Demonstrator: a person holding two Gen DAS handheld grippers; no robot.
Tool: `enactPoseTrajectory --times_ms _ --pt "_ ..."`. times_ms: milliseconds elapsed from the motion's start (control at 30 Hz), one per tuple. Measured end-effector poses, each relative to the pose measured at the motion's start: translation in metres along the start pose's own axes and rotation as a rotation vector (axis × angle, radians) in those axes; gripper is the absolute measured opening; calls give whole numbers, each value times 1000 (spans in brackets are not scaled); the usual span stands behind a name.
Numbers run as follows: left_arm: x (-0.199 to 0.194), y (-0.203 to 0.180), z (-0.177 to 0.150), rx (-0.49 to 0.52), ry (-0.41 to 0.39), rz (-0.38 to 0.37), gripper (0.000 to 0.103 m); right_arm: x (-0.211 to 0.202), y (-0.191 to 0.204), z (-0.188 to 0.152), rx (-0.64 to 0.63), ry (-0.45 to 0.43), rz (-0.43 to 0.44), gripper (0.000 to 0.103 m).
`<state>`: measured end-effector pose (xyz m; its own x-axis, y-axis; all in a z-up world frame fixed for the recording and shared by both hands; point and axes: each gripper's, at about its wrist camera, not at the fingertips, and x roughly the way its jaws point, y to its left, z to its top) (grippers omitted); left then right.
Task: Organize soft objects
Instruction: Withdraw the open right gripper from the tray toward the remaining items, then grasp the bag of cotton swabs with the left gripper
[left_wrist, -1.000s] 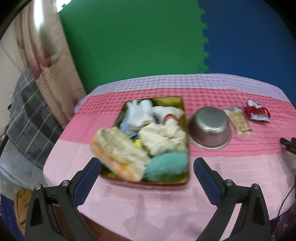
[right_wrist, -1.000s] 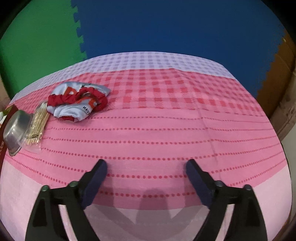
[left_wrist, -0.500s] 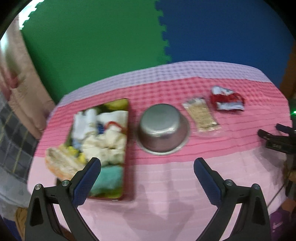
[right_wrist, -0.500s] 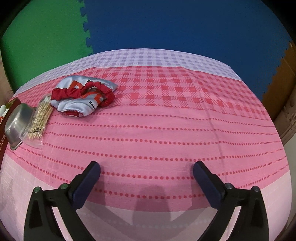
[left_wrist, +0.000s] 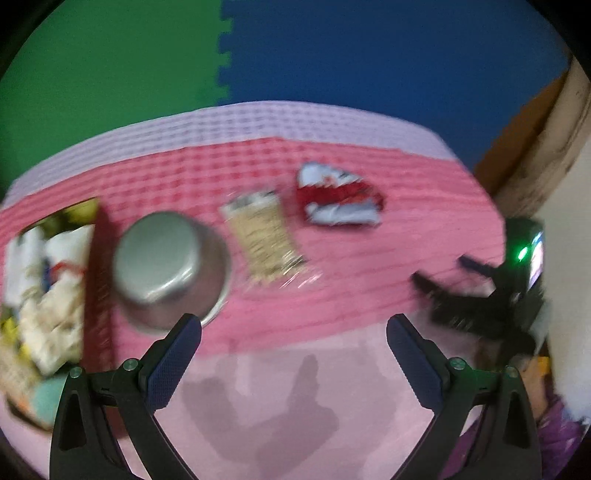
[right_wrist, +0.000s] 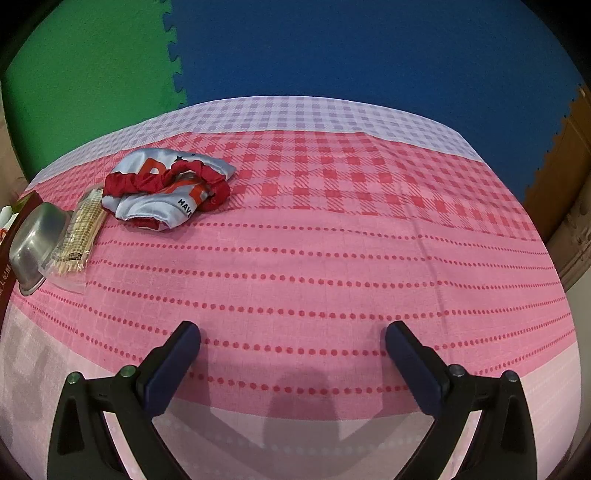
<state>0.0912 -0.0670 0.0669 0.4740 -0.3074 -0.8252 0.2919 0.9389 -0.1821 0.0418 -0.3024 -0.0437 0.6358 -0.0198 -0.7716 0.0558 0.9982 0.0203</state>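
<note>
While both grippers hover empty over the worktop (right_wrist: 332, 258):
Left gripper (left_wrist: 293, 332): fingers apart.
Right gripper (right_wrist: 291, 339): fingers apart, just widened, nothing between.
Red-and-white cloth (right_wrist: 166, 188): beside stick packet (right_wrist: 79, 232).

Crumpled red-and-white cloth (right_wrist: 168, 188) on tablecloth; soft items (left_wrist: 48, 295) heaped in tray.

We count one upturned steel bowl (right_wrist: 35, 242), one clear packet of wooden sticks (right_wrist: 75, 243), one crumpled red-and-white cloth (right_wrist: 166, 188) at upper left, and one dark-red tray (left_wrist: 96, 288) of soft items.
</note>
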Motion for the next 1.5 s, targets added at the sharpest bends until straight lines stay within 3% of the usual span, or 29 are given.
enactPoseTrajectory --times_ms 300,933,1000,1033,1067,1100,1167,1300,1500 --pt "54 -1 44 41 71 -18 99 0 0 0 0 -1 0 103" --pt "117 9 78 107 172 41 97 1 1 3 3 -7 11 103" --pt "120 7 75 105 172 24 87 1 1 3 4 -8 12 103" --pt "120 5 73 120 156 50 81 1 1 3 4 -9 14 103" --pt "121 2 71 145 148 84 65 1 2 3 6 -10 14 103" --pt "126 -3 70 176 143 109 40 1 2 3 6 -10 15 103" --pt "122 -3 69 153 120 49 20 1 1 3 8 -12 18 103" --pt "106 -2 58 75 90 -6 18 0 -1 3 19 -19 32 103" --pt "66 -4 4 -28 70 -73 18 0 -2 3 28 -22 40 103"
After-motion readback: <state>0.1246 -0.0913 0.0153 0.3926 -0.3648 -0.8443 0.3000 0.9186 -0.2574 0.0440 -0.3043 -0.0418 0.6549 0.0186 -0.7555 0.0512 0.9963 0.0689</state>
